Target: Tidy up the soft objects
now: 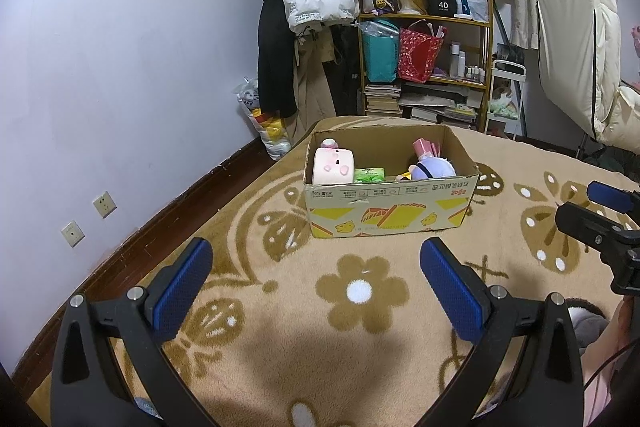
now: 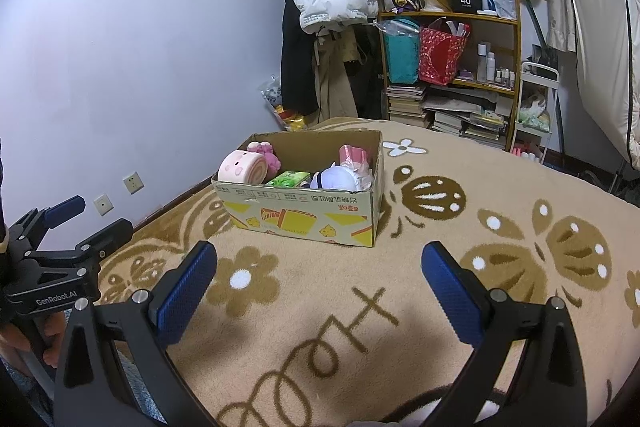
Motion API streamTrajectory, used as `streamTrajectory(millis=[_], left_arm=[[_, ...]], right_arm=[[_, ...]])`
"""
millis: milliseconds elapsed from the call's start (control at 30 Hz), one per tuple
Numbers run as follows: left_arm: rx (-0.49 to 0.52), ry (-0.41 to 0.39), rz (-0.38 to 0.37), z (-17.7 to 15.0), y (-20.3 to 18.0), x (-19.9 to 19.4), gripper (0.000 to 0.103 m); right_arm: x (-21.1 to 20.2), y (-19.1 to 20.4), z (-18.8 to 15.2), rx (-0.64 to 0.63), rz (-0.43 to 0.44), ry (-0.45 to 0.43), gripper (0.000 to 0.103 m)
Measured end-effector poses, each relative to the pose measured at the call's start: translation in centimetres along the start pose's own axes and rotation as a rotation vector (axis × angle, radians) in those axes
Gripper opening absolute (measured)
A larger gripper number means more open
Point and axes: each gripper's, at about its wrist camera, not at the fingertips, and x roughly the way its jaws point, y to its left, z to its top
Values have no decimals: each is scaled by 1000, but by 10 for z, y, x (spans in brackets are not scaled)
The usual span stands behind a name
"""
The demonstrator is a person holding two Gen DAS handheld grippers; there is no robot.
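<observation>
Both grippers we hold empty, jaws spread wide: the left gripper (image 1: 316,287) and right gripper (image 2: 318,287) hover over the blanket (image 2: 460,187). Ahead of both jaws sits the cardboard box (image 1: 390,205), already holding the pink roll plush (image 2: 242,167), green tissue pack (image 2: 289,179) and purple doll (image 1: 432,169). We judge the risk is nudging the light box, or crushing its rim, when reaching in.

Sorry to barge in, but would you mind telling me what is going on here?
A person holds two grippers above a patterned blanket. The left gripper and right gripper are both open and empty. Ahead, a cardboard box already contains a pink roll plush, a green packet and a purple plush doll.
</observation>
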Motion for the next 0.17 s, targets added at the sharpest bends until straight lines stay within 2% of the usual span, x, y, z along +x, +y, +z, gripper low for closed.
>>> streamTrajectory(millis=[167], left_arm=[[1,-1,2,0,0,0,103]], right_arm=[[0,0,0,-1,0,0,103]])
